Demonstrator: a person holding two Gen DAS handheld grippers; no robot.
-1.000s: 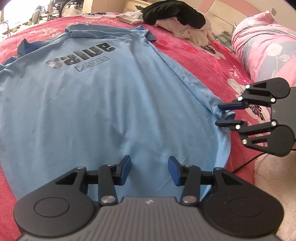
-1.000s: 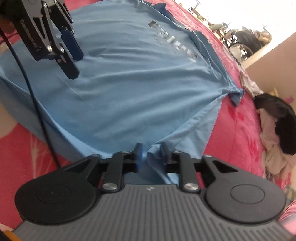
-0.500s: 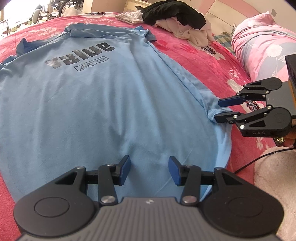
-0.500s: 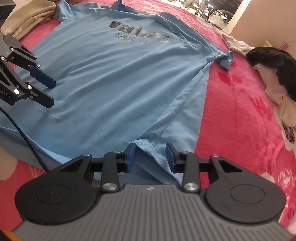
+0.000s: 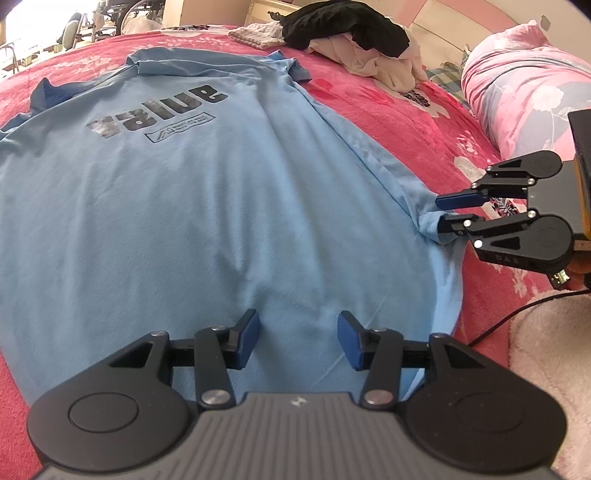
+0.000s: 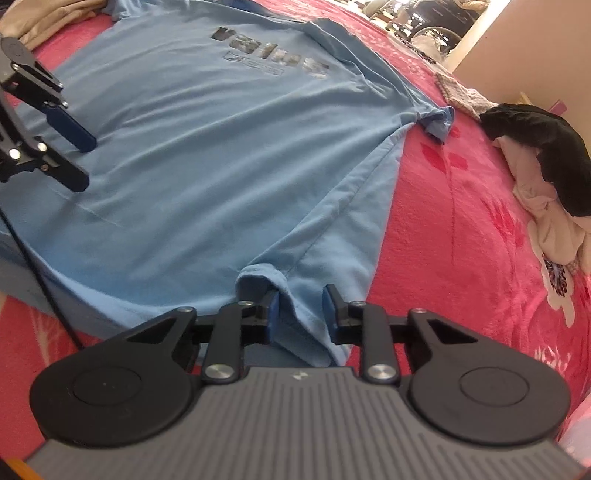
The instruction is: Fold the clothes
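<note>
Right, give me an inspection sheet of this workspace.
Surface: red floral blanket on a bed.
Job's things: blue T-shirt spread flat, print up.
Clutter: black garment on pale clothes; pink floral bedding roll.
Grippers: left gripper open over the hem; right gripper has just been closing, shirt's corner between its pads, not yet pinched.
Cables: black cable across the hem.
Surroundings: wheeled frames in the bright background.

The shirt [image 5: 207, 206] is light blue with dark letters [image 5: 159, 110] on it. The blanket [image 5: 391, 122] is bright pink-red with pale flowers. At 1 o'clock lies a black cloth [image 5: 347, 22] on a cream one [image 5: 373, 59]. At 3 o'clock, the pillow [image 5: 528, 81] is pink with flowers.
</note>
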